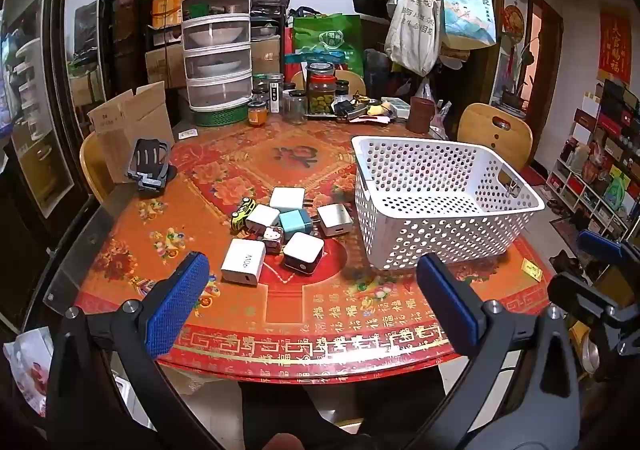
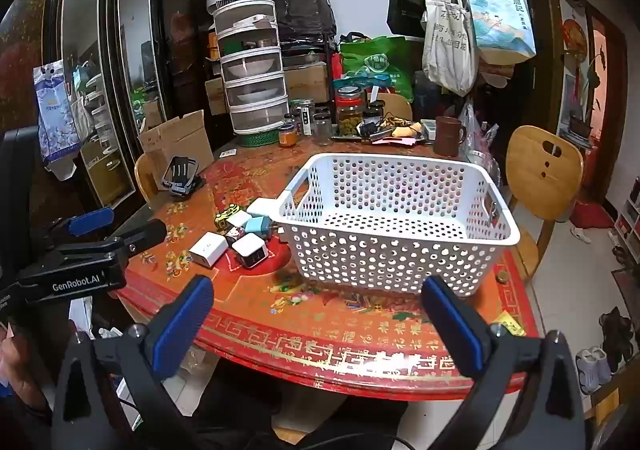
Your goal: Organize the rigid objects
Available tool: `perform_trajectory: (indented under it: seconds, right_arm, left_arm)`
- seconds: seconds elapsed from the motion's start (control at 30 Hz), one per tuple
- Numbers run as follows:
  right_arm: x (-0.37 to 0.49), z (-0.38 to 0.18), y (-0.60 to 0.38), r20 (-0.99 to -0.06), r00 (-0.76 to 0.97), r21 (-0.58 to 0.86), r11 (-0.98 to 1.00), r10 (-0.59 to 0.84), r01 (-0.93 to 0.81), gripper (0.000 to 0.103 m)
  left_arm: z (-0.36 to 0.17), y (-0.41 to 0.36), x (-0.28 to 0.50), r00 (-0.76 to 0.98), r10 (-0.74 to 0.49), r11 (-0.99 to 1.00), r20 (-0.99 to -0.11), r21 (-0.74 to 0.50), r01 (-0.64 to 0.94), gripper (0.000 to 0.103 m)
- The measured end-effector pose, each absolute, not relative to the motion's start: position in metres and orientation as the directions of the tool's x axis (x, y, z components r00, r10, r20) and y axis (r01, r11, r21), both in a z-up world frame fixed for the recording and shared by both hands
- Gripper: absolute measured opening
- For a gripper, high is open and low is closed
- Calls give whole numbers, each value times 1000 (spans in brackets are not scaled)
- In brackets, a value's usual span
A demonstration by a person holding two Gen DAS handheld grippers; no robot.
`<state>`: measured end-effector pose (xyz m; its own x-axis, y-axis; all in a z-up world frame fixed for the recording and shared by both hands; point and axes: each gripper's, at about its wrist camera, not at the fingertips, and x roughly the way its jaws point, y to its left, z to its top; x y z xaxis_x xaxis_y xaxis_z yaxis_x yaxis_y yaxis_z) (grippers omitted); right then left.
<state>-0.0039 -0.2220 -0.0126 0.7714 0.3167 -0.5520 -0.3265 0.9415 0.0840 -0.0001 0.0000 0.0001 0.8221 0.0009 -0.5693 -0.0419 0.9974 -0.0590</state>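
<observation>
A round table (image 1: 320, 314) covered in a red and orange patterned cloth fills both views. At its far left edge lies a dark folded holder (image 1: 150, 166), with a flattened cardboard box (image 1: 132, 122) standing just behind it. The left gripper (image 1: 316, 298) hangs above the near rim of the table, tilted downward, its blue-padded jaws spread wide with nothing between them. Beyond it, toward the middle of the table and slightly left of its centre line, sits a tight cluster of small chargers (image 1: 288, 230): several white cubes, one teal cube (image 1: 295, 223), one white cube with a dark base (image 1: 303, 252), and a flat white block (image 1: 243, 261) nearest the left pad. A small yellow toy car (image 1: 242, 213) touches the far left side of the cluster. Just right of the chargers stands an empty white perforated basket (image 1: 448, 170), apart from them. The right gripper (image 2: 320, 314) hovers over the near table edge in front of the basket, jaws likewise wide apart and holding nothing; the chargers lie far and left of it. Jars (image 1: 320, 90) and a stacked food cover (image 1: 218, 38) crowd the far side, and a wooden chair (image 1: 496, 134) stands at the right.
</observation>
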Motion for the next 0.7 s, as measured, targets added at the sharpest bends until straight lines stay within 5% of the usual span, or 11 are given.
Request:
perform_trajectory:
  seconds: [0.7]
  right_arm:
    - [-4, -12, -223, -547, 774, 91, 941, 320, -325, 103]
  left_arm:
    - [0, 0, 0, 825, 10, 998, -564, -40, -40, 102]
